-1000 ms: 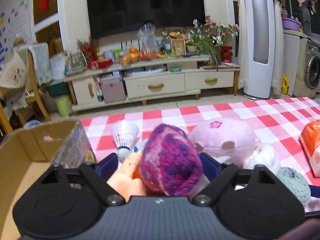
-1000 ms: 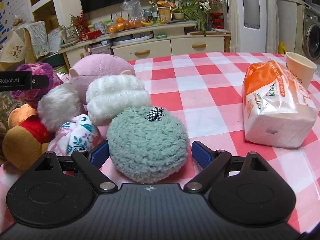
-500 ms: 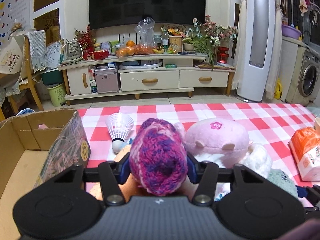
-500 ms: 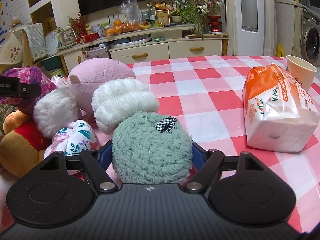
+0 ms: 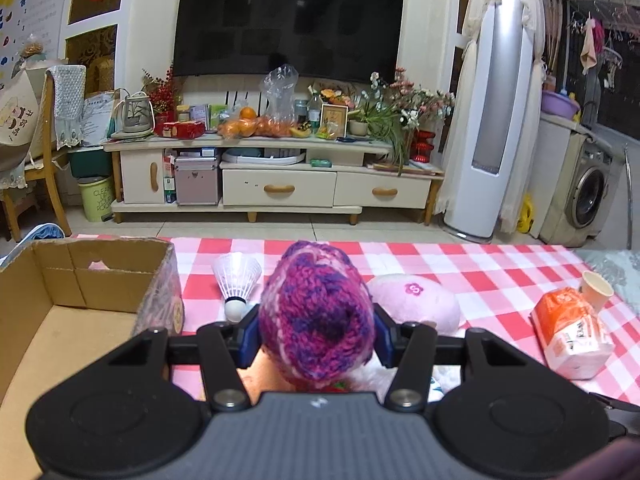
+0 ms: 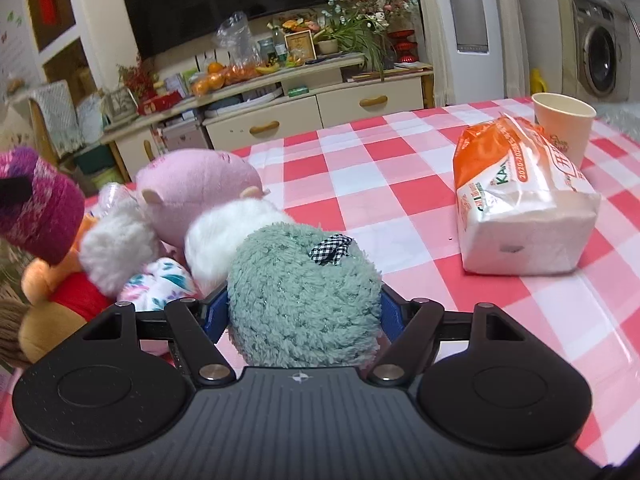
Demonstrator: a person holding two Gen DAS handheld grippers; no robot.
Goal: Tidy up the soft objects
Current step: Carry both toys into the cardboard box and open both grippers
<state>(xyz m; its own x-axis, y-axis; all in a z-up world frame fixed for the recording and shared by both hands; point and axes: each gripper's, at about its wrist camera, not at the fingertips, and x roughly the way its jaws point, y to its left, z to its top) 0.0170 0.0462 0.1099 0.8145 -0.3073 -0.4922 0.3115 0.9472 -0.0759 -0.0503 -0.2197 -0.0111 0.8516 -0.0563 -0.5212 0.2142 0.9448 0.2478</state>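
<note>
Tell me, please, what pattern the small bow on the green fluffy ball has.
Black-and-white gingham bow, clearest in the right wrist view.

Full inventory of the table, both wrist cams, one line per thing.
Knitted ball: 1, purple-pink, between left jaws.
Fuzzy ball: 1, grey-green, checked bow, between right jaws.
Pink plush: 1, centre of pile.
White fluffy toys: 2, beside pink plush.
Bear plush: 1, orange with red shirt, pile's left.
Floral pouch: 1, white-teal, front of pile.
Shuttlecock: 1, white, beside box.
Cardboard box: 1, brown, open, table's left.
Tissue pack: 1, orange-white, right.
Paper cup: 1, beige, behind pack.
Tablecloth: red-white check.
Left gripper: shut on knitted ball.
Right gripper: jaws closing on fuzzy ball.
</note>
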